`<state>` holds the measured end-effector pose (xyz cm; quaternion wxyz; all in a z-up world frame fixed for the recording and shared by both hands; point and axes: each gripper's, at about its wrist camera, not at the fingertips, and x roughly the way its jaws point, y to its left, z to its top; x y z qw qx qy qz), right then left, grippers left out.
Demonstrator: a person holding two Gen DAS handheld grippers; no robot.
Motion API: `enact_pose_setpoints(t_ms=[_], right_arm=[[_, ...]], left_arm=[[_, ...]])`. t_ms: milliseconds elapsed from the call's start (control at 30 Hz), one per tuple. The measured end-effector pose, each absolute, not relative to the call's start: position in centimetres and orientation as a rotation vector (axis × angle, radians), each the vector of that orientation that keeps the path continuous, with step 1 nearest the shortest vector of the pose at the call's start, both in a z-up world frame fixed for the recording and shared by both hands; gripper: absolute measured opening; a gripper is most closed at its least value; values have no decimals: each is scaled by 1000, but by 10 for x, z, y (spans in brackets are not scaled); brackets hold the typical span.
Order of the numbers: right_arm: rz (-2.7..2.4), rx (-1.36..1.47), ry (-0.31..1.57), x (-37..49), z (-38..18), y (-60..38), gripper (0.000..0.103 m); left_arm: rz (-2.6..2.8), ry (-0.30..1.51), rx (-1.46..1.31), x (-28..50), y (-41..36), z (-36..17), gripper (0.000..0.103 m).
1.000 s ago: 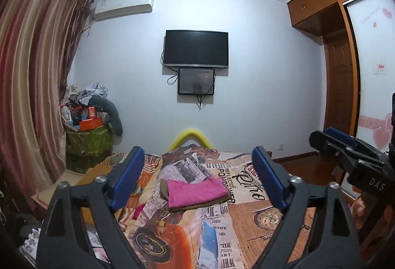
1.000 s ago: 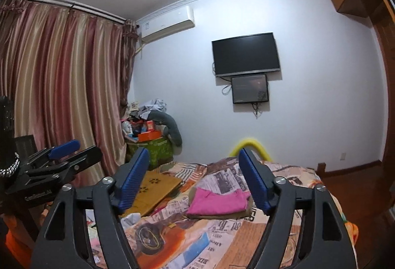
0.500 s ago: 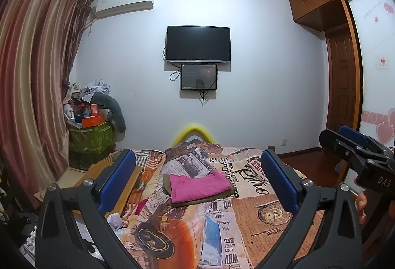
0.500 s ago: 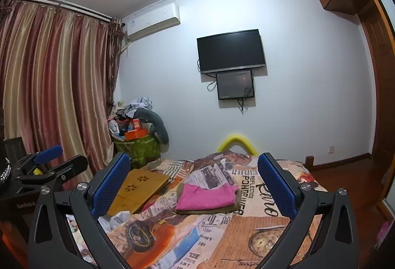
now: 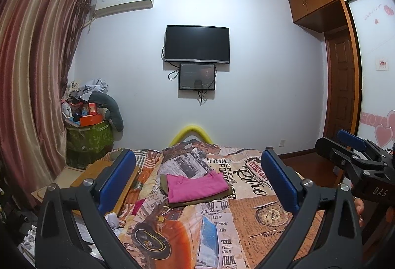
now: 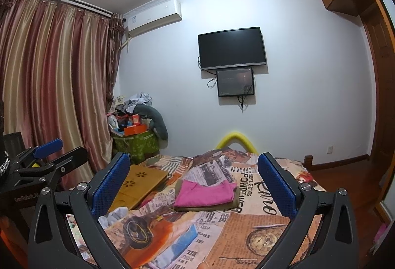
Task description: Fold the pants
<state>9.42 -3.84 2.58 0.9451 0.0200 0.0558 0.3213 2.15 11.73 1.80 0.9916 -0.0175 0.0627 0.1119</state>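
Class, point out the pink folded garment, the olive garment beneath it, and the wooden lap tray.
pink folded garment (image 5: 197,186), left wrist view, middle of top face
olive garment (image 6: 235,205), right wrist view, exposed right corner
wooden lap tray (image 6: 143,176), right wrist view, flower cutouts

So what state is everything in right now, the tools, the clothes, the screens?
Left tool: open, holding nothing.
Right tool: open, holding nothing.
Pink garment: folded, lying on the olive one.
Olive garment: folded, on the bed.
TV: dark.
Curtains: drawn.
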Motion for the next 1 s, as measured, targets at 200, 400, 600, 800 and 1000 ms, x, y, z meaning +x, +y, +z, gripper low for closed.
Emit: enact_pose_setpoints(t_ms=[200, 400, 600, 800, 1000], right_arm=[[650, 38, 118, 94, 26, -40, 103], [640, 36, 122, 94, 25, -42, 103], [633, 32, 123, 94, 25, -43, 103], [629, 28, 124, 94, 25, -43, 103], [629, 24, 126, 94, 25, -43, 103]], left_arm=[[214, 124, -32, 21, 117, 17, 103], [205, 124, -28, 22, 116, 18, 103], [193, 127, -33, 23, 117, 17, 103], [188, 133, -41, 25, 118, 16, 103], [172, 136, -56, 26, 120, 15, 103]])
